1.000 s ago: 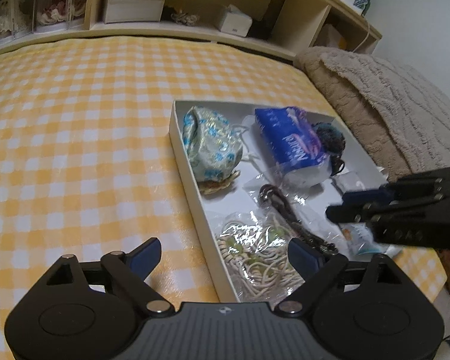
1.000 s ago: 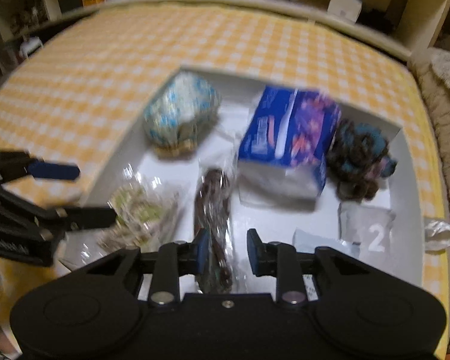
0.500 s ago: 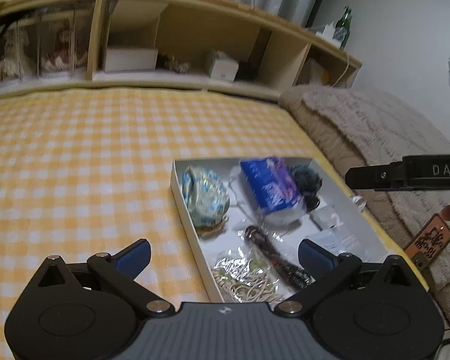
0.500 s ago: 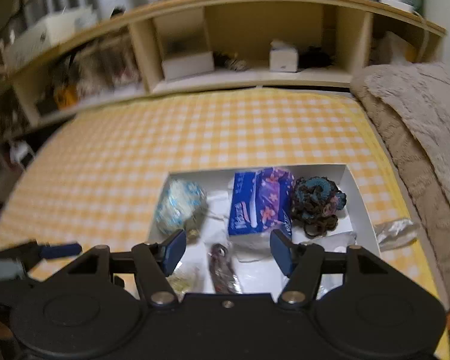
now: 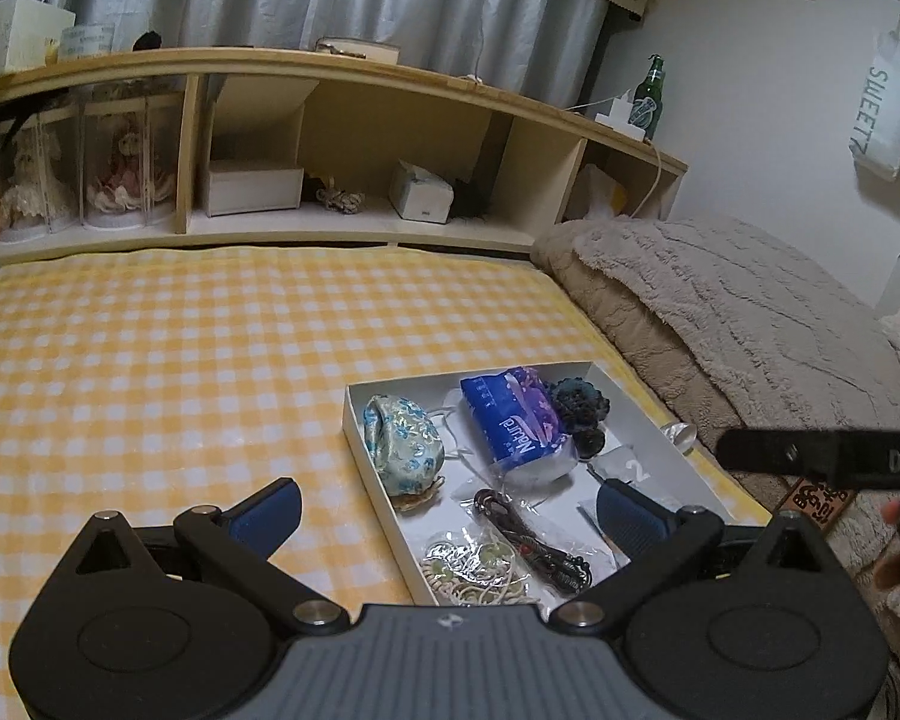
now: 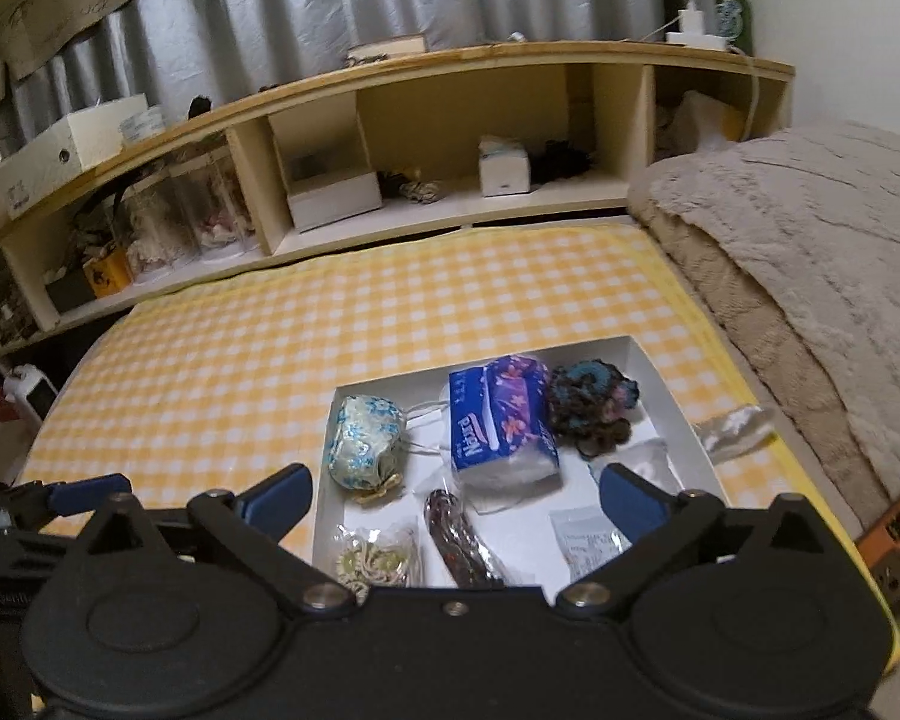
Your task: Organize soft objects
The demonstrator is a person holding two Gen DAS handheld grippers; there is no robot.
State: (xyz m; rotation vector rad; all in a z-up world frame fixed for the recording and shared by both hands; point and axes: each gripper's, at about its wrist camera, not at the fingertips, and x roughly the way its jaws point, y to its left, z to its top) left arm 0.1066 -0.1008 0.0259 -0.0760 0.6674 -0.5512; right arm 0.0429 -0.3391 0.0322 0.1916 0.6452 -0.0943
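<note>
Both grippers have risen away from the white box (image 5: 371,457); left gripper (image 5: 447,507) spread wide and empty, right gripper (image 6: 455,495) opening, empty. Tissue pack (image 6: 498,420) and floral pouch (image 5: 403,443) lie inside the box.

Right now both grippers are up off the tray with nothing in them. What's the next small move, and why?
Probably bring the right gripper down toward the crumpled clear wrapper. It lies on the checked cloth just outside the white tray, while the pouch, tissue pack and the rest already sit inside. The right jaws are opening with nothing between them, and that wrapper lies on its side.
</note>
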